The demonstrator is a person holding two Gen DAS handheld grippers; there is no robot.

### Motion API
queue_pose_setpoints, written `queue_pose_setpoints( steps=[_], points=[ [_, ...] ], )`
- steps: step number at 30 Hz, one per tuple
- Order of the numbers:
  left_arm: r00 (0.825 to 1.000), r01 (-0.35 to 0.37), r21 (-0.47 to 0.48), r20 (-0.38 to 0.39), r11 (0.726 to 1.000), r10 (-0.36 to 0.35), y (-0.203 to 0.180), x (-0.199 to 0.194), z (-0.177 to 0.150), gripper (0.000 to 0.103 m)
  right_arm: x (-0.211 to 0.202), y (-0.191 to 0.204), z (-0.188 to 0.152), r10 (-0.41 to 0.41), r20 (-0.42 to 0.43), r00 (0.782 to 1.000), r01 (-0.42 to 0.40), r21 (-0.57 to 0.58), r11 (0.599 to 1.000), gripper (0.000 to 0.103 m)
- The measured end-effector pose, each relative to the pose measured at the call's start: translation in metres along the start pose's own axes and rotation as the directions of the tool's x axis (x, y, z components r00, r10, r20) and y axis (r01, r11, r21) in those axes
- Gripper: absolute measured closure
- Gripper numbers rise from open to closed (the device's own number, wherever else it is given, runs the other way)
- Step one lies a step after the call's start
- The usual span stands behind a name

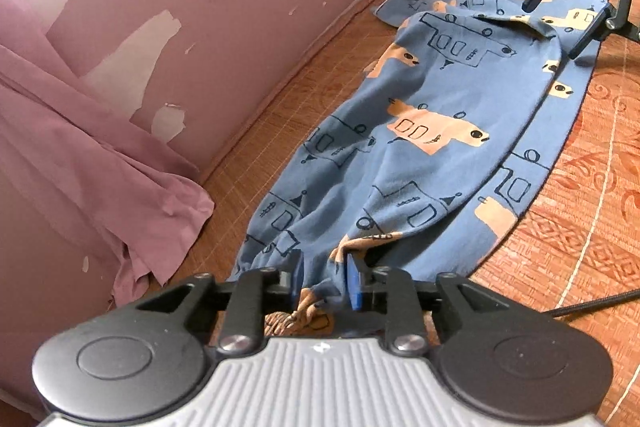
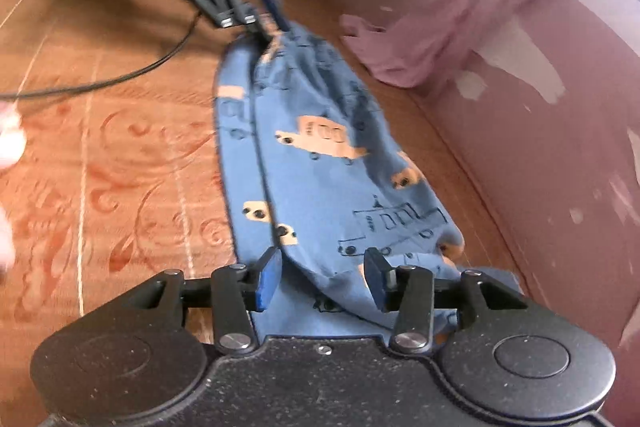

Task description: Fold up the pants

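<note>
Blue pants [image 1: 420,107] printed with tan vehicles lie stretched lengthwise on an orange patterned mat [image 1: 600,187]. One leg is folded over the other. At the near end in the left wrist view, my left gripper [image 1: 324,279] is shut on bunched fabric. The same gripper [image 2: 272,23] shows at the far end of the pants [image 2: 320,167] in the right wrist view, still pinching the cloth. My right gripper [image 2: 322,277] is open at the opposite end, its blue pads [image 2: 268,279] wide apart with a raised fold of fabric between them. It also appears as the open black gripper [image 1: 560,23] over the pants' far end.
A pink wall [image 1: 200,27] with peeling paint runs along one side of the pants. Pink curtain cloth [image 1: 100,167] pools on the floor beside it. A black cable [image 2: 120,79] crosses the mat [image 2: 120,167] on the other side. The right wrist view is motion-blurred.
</note>
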State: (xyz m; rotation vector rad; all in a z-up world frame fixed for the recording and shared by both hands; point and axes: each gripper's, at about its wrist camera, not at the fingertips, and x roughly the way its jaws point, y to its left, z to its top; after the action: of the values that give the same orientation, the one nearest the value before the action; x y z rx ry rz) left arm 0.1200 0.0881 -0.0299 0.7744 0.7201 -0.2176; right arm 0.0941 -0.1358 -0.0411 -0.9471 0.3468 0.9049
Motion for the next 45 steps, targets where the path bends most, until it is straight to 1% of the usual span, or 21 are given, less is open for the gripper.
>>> queue_pose_setpoints(
  steps=[2,3,4,5,6,9,14,16,19,22,27,35,37,38,39,40,41,42,43,44,45],
  points=[
    [1.0,0.002,0.009,-0.009,1.0,-0.002,0.001,0.002,0.001,0.076,0.0,0.001,-0.001,0.014,-0.01,1.0,-0.014,-0.032,0.999,0.061],
    [1.0,0.01,0.008,-0.016,1.0,-0.01,0.001,0.003,0.001,0.079,0.002,0.001,-0.001,0.025,-0.017,1.0,-0.026,-0.041,0.999,0.072],
    [1.0,0.02,0.008,-0.018,1.0,-0.02,0.002,0.003,0.002,0.088,0.003,0.001,-0.001,0.033,-0.023,0.999,-0.034,-0.047,0.998,0.079],
    [1.0,0.025,0.011,-0.018,1.0,-0.025,0.002,0.003,0.003,0.091,0.004,0.001,-0.001,0.039,-0.028,0.999,-0.041,-0.051,0.998,0.094],
    [1.0,0.026,0.02,-0.015,0.999,-0.025,0.001,0.003,0.003,0.095,0.005,0.001,-0.001,0.046,-0.031,0.998,-0.047,-0.046,0.998,0.102],
    [1.0,0.003,0.062,0.008,0.998,-0.003,-0.002,0.0,0.005,0.101,0.006,-0.006,0.0,0.039,-0.025,0.999,-0.038,0.012,0.999,0.103],
    [0.998,-0.016,0.129,0.056,0.992,0.008,0.003,-0.009,0.009,0.102,-0.009,-0.01,0.006,-0.023,0.019,1.0,0.022,0.055,0.998,0.103],
    [0.997,-0.03,0.131,0.074,0.991,0.02,0.008,-0.014,0.01,0.102,-0.015,-0.009,0.007,-0.047,0.037,0.998,0.044,0.059,0.997,0.103],
    [0.994,-0.045,0.131,0.101,0.99,0.032,0.012,-0.023,0.008,0.102,-0.022,-0.006,0.005,-0.045,0.058,0.997,0.04,0.083,0.996,0.103],
    [0.996,-0.022,0.122,0.09,0.992,0.011,0.01,-0.027,0.004,0.102,-0.019,0.001,-0.004,-0.024,0.047,0.999,0.02,0.071,0.997,0.103],
    [0.998,0.036,0.173,0.049,0.984,-0.045,-0.011,-0.023,-0.009,0.102,-0.012,0.013,-0.019,0.023,0.001,1.0,-0.023,0.111,0.994,0.103],
    [0.996,0.091,0.184,-0.003,0.979,-0.092,-0.016,-0.013,-0.02,0.102,-0.002,0.028,-0.024,0.044,-0.021,0.999,-0.041,0.128,0.991,0.103],
    [0.994,0.107,0.183,-0.012,0.977,-0.107,-0.015,-0.012,-0.021,0.102,-0.001,0.025,-0.024,0.048,-0.022,0.999,-0.045,0.14,0.989,0.102],
    [0.994,0.114,0.175,-0.017,0.978,-0.112,-0.015,-0.012,-0.02,0.099,-0.001,0.022,-0.025,0.048,-0.02,0.999,-0.044,0.152,0.987,0.098],
    [0.993,0.12,0.161,-0.023,0.98,-0.117,-0.013,-0.013,-0.019,0.096,-0.003,0.019,-0.026,0.047,-0.017,0.999,-0.044,0.168,0.985,0.09],
    [0.992,0.127,0.136,-0.023,0.983,-0.125,-0.011,-0.016,-0.017,0.091,-0.006,0.015,-0.027,0.042,-0.011,0.999,-0.039,0.19,0.981,0.084],
    [0.992,0.129,0.103,-0.019,0.986,-0.128,-0.009,-0.021,-0.014,0.079,-0.012,0.011,-0.028,0.027,-0.003,1.0,-0.026,0.218,0.976,0.07],
    [0.991,0.131,0.073,-0.014,0.989,-0.13,-0.007,-0.025,-0.011,0.071,-0.018,0.006,-0.03,0.009,0.001,1.0,-0.009,0.246,0.969,0.054],
    [0.992,0.124,0.042,-0.002,0.991,-0.124,-0.006,-0.03,-0.007,0.055,-0.025,0.004,-0.032,-0.01,0.001,1.0,0.009,0.277,0.961,0.049],
    [0.993,0.117,0.004,0.012,0.993,-0.117,-0.005,-0.035,-0.002,0.047,-0.033,0.0,-0.036,-0.034,-0.005,0.999,0.033,0.316,0.948,0.041],
    [0.992,0.123,-0.044,0.028,0.991,-0.121,-0.004,-0.041,0.005,0.046,-0.04,-0.003,-0.04,-0.059,-0.02,0.998,0.063,0.351,0.934,0.036]
  ],
)
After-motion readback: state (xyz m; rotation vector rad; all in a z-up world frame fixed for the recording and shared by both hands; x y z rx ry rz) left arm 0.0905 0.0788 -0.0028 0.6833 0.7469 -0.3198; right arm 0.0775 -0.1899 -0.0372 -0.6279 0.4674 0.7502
